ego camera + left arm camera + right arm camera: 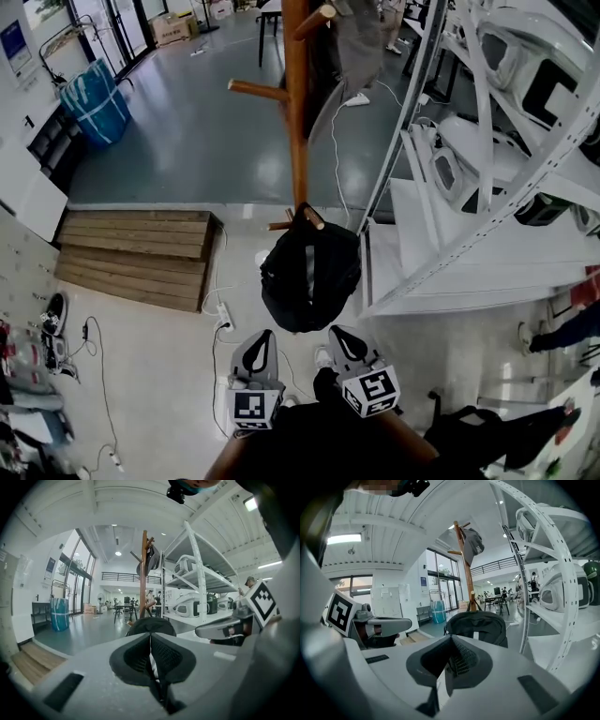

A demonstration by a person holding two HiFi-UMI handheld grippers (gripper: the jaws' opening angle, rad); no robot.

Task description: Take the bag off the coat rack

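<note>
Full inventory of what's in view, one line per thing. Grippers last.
bag: one, black, hanging from a low peg of the coat rack
coat rack: one, brown wood, centre, standing on the floor
garment: one, grey, on the rack's top
shelving unit: one, white, right
appliances: several, white, on the shelves
wooden platform: one, brown, floor at left
bin: one, blue, far left by the windows
power strip: one, white, on the floor left of the bag, with cables
left gripper: one, grey and black, below the bag, shut, empty
right gripper: one, grey and black, below the bag, shut, empty
</note>
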